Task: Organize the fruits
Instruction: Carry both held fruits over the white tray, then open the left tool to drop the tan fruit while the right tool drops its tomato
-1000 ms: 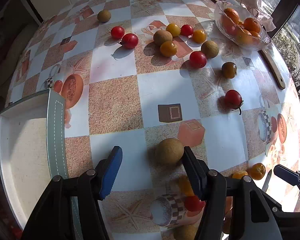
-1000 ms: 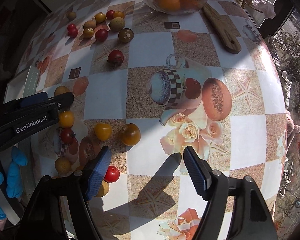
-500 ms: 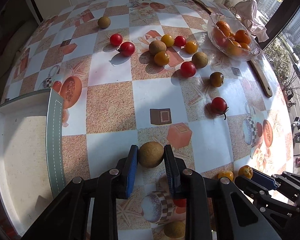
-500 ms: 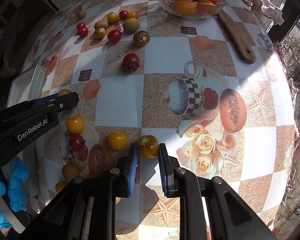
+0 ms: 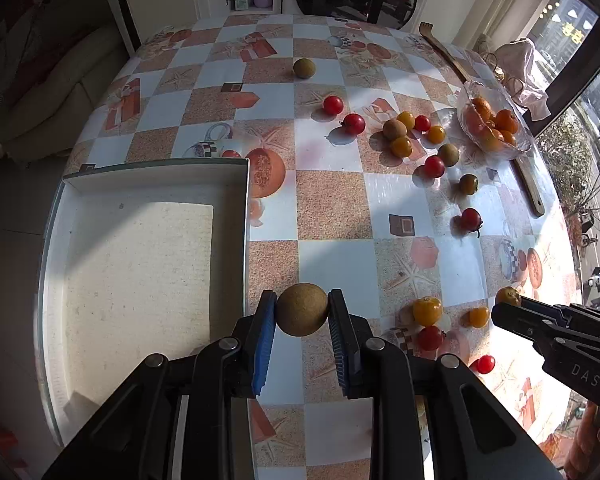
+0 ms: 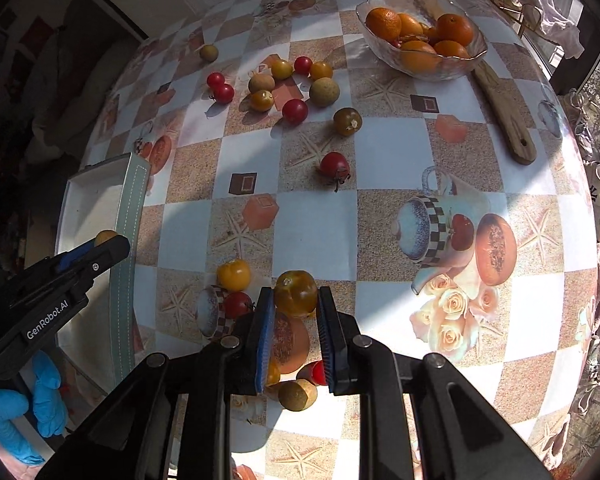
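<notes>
In the left wrist view, a round brown fruit (image 5: 301, 309) is clamped between the jaws of the left gripper (image 5: 302, 312), just beside the wall of the white tray (image 5: 245, 216) on the counter (image 5: 332, 208). The fruit is gripped only at its sides, so it could be squeezed out and rolled away if the jaws are loosened before the tray is reached. "DAS" can be read on the right gripper (image 5: 516, 307) at the right edge. In the right wrist view, a dark orange tomato (image 6: 295, 293) is clamped by the right gripper's jaws above loose tomatoes; a soft skin could be bruised by too hard a squeeze. "GenRobot.AI" is printed on the left gripper's body. Oranges are seen in a glass bowl (image 6: 474, 54) far off.
</notes>
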The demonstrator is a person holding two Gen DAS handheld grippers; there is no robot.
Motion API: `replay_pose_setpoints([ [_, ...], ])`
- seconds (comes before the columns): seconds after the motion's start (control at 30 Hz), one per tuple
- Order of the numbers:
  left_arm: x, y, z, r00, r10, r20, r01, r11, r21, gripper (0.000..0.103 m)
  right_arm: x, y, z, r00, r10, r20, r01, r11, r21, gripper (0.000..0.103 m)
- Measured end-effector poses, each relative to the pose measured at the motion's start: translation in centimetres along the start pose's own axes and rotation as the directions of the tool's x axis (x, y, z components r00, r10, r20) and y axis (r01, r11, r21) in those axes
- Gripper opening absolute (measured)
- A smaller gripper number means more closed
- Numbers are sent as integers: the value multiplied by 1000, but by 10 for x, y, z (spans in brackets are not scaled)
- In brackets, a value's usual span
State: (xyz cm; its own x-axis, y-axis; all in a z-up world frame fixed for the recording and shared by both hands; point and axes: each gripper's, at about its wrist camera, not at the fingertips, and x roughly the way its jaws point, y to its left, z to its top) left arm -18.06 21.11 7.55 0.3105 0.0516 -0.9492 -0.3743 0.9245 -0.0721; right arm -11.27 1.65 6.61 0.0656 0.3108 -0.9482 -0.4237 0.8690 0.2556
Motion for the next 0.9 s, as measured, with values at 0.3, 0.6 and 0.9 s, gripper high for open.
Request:
replay_pose_setpoints([
  [0.3,-10,95,-8,996,85,10,-83,988,-129,28,13,89,25,997,74,-31,-77,987,-144,23],
  [0.6,9,167,-24,985,174,-20,-174,964,-201,28,56,185,54,989,122,-84,-139,956,-257,23],
  [0.9,29,174,-29,980,196,-38,-200,963,-180,28,101,218,76,987,100,-129,-131,957,-258,23],
])
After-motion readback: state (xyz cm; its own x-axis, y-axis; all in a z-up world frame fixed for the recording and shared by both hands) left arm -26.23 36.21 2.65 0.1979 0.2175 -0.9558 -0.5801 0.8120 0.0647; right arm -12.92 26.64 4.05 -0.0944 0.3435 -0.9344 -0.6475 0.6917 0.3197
